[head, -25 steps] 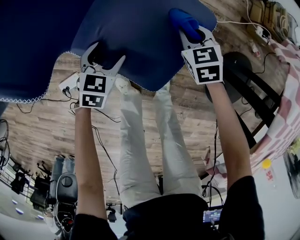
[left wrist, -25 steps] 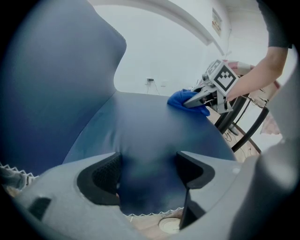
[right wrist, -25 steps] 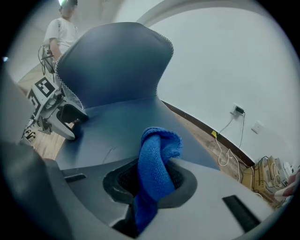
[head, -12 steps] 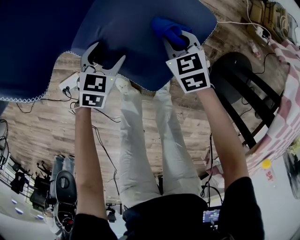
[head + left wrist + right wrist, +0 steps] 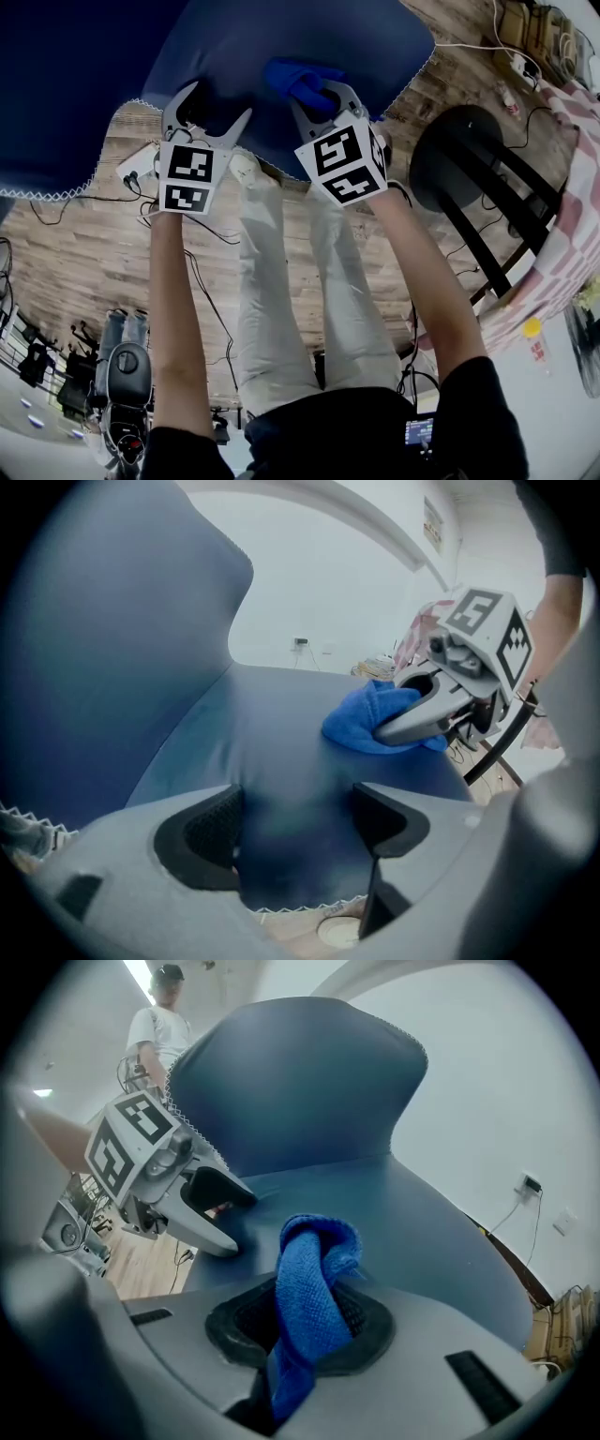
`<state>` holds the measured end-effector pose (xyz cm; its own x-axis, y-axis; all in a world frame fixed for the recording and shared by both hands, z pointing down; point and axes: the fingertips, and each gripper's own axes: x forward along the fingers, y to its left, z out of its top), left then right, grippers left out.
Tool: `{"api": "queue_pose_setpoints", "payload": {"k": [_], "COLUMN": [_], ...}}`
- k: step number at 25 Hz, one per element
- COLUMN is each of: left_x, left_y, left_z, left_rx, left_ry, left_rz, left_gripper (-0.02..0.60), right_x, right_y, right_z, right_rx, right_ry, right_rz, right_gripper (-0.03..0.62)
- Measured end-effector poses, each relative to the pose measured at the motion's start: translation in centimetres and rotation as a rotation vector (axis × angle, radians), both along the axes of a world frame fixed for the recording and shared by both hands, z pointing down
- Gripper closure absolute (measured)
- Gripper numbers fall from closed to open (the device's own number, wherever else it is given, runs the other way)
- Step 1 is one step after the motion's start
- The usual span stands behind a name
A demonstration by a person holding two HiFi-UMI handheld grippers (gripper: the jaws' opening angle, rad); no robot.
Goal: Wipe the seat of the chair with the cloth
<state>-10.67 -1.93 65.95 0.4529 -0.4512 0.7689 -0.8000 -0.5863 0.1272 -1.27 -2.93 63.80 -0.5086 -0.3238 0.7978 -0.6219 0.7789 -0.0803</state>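
Right gripper (image 5: 317,94) clamped on blue cloth (image 5: 292,75); cloth rests on chair seat (image 5: 244,47). Left gripper (image 5: 208,111): 2 jaws apart, straddling seat's front edge. Cloth's tail hidden between right jaws.

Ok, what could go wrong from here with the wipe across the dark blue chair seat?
1. The bright blue terry cloth sits bunched in a narrow roll in the shut right gripper, so the hard jaw tips may scrape the dark blue upholstered chair seat rather than wipe it.
2. The open left gripper sits at the seat's stitched front edge, close beside the right one; a stroke that way could knock the two together.
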Motion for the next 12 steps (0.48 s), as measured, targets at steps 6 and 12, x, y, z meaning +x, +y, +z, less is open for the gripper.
{"api": "queue_pose_setpoints", "payload": {"k": [6, 12], "left_x": [-0.1, -0.1], "left_y": [-0.1, 0.0], "left_z": [-0.2, -0.3], "left_rx": [0.005, 0.011], "left_ry": [0.003, 0.006], "left_rz": [0.001, 0.001], "left_gripper": [0.215, 0.215], "right_x": [-1.8, -1.7], "right_y": [1.5, 1.6], "right_z": [0.0, 0.0], "right_rx": [-0.036, -0.076], "right_ry": [-0.023, -0.036], "right_rz": [-0.011, 0.006], "right_gripper": [0.536, 0.536]}}
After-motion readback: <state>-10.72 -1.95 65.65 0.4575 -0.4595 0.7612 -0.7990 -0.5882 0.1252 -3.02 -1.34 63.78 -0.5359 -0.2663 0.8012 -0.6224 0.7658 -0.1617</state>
